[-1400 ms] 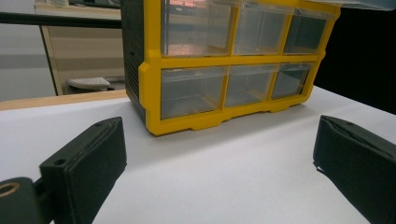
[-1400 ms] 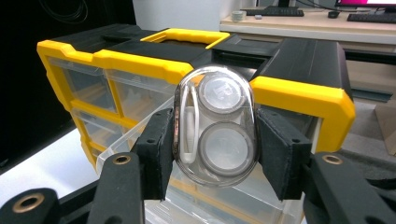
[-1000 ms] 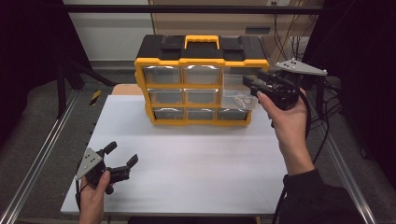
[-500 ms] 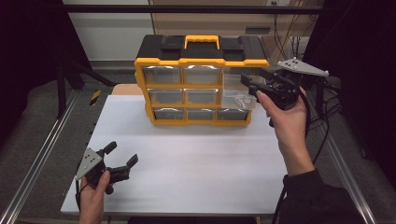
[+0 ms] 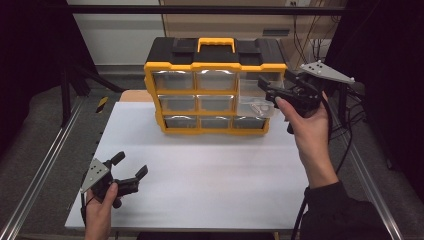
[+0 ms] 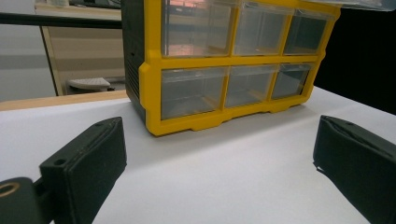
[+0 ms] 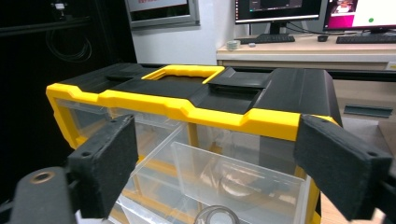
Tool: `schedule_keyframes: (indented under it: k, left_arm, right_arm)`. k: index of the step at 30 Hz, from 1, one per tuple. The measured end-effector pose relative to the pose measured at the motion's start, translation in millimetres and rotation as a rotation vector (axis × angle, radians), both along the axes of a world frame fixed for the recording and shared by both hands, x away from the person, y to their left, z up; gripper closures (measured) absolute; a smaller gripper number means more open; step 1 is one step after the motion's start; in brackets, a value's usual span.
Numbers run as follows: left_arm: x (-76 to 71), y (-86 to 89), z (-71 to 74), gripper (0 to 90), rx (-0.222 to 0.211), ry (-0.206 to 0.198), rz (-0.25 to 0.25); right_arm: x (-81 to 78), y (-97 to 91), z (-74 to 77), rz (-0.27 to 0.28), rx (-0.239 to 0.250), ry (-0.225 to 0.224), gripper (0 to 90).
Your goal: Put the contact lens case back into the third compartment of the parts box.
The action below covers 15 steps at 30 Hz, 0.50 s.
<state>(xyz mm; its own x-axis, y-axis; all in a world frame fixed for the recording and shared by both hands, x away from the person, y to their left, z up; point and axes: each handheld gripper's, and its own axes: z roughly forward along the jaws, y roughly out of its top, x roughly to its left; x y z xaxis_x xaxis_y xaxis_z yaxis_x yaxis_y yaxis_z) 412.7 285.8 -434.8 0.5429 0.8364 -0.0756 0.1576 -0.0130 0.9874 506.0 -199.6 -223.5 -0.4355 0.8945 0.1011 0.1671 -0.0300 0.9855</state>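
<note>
A yellow and black drawer organizer [image 5: 215,87] [image 6: 224,56] [image 7: 187,100] with clear drawers stands at the back of the white table [image 5: 210,170]. Its right-hand clear drawer [image 5: 252,97] [image 7: 233,182] is pulled out, and a small metal ring [image 5: 260,106] [image 7: 215,215] lies just below it. My right gripper [image 5: 268,89] [image 7: 229,163] hovers at that drawer's front. Its jaws have just been opening, and they now stand wide on either side of the drawer without pressing on it. My left gripper [image 5: 131,165] [image 6: 219,158] rests open near the table's front left, nothing between its jaws.
Metal rails [image 5: 45,165] run along both sides of the table. A wooden board [image 5: 132,95] lies behind the table's back left corner, with a yellow and black strip [image 5: 102,103] on the floor beside it. Cables [image 5: 345,125] hang at the right.
The right gripper's jaws have spread apart at the pulled-out drawer. Both hands have kept their places.
</note>
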Motion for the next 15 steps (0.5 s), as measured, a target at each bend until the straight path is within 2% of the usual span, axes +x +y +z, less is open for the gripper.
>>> schedule_keyframes:
  k: [7,15]
  left_arm:
    - [0.0,0.0,0.0,2.4,0.000,-0.001,0.000]
    - [0.0,0.2,-0.1,2.4,0.000,0.000,0.000]
  right_arm:
    - [-1.7,-0.8,-0.4,-0.009,0.004,-0.002,6.6]
    - [-5.3,-1.2,-1.9,-0.022,-0.005,-0.035,4.3]
